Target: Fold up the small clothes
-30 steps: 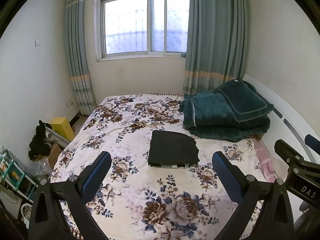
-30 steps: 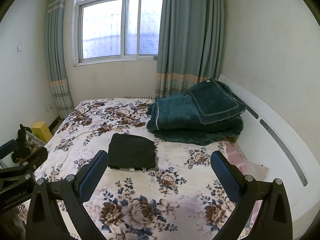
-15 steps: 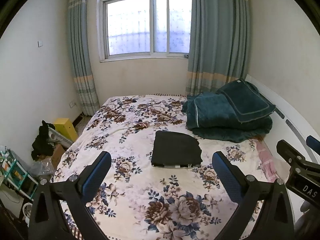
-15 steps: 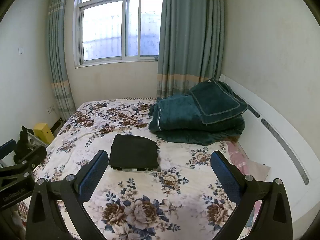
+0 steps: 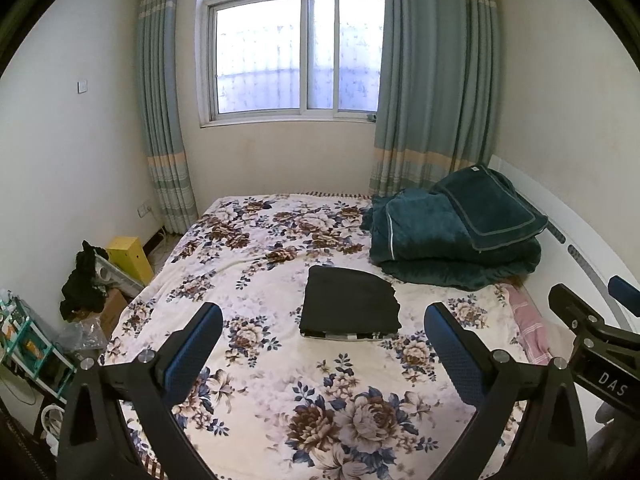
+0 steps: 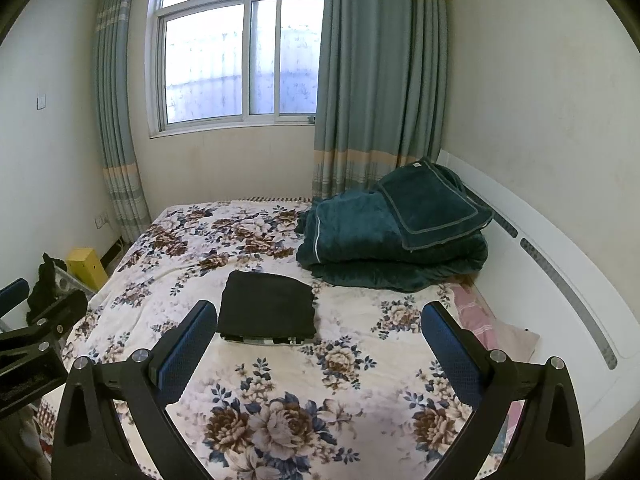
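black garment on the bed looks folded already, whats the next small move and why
Probably nothing more on it: the black garment lies as a squared, flat stack on the floral bedspread, and both the left hand-held gripper and right hand-held gripper are open, empty and well short of it. I'd pull both back rather than re-grip and risk disturbing the fold.

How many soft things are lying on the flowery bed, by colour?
Black: 1, folded garment
Teal: 2, quilt and pillow
Pink: 1, cloth
Total: 4
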Tool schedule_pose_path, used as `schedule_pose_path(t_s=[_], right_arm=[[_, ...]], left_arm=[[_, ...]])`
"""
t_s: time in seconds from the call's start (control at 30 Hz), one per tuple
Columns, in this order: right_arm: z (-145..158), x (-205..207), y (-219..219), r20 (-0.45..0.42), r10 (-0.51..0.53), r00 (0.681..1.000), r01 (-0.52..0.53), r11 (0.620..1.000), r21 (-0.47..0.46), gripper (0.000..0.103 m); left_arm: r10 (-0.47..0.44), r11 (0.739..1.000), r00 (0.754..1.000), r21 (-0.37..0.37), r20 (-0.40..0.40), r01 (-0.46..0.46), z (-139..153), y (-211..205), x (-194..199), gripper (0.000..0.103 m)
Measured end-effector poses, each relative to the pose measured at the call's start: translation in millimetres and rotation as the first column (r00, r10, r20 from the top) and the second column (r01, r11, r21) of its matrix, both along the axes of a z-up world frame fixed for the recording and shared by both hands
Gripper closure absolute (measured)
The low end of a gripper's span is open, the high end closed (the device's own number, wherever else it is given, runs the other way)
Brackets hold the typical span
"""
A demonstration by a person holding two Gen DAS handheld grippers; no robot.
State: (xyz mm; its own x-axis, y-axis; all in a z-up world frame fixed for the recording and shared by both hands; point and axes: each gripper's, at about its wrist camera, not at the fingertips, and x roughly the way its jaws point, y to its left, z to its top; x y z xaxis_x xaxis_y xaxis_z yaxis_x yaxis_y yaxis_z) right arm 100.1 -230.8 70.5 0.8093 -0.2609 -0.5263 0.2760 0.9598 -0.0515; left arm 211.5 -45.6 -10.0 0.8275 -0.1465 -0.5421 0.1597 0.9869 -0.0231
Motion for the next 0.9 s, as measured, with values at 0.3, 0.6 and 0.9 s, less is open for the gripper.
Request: schedule_pose_path(t_s=[0.3,0.6,0.9], right_arm=[[-1.5,-2.5,-0.6,0.001,-0.002,1.0,0.002,1.0,0.001,0.0],[-3.1,-5.4,1.1,0.002,0.001,1.0,-0.001,1.0,0.002,0.0],[-3.2,-3.4,6.9,0.006,0.008,1.0,-0.008,1.0,0.0,0.0]], left_arm=[[0.005,1.0,1.0,0.001,0.004,-0.005,1.5,-1.4,-2.4,0.0],[0.015,1.0,1.0,-0.003,0.001,-0.015,4.2,-7.3,-4.2,0.0],[0.019,1.0,1.0,-0.009,0.005,-0.019,3.8,-7.4,-5.1,0.0]])
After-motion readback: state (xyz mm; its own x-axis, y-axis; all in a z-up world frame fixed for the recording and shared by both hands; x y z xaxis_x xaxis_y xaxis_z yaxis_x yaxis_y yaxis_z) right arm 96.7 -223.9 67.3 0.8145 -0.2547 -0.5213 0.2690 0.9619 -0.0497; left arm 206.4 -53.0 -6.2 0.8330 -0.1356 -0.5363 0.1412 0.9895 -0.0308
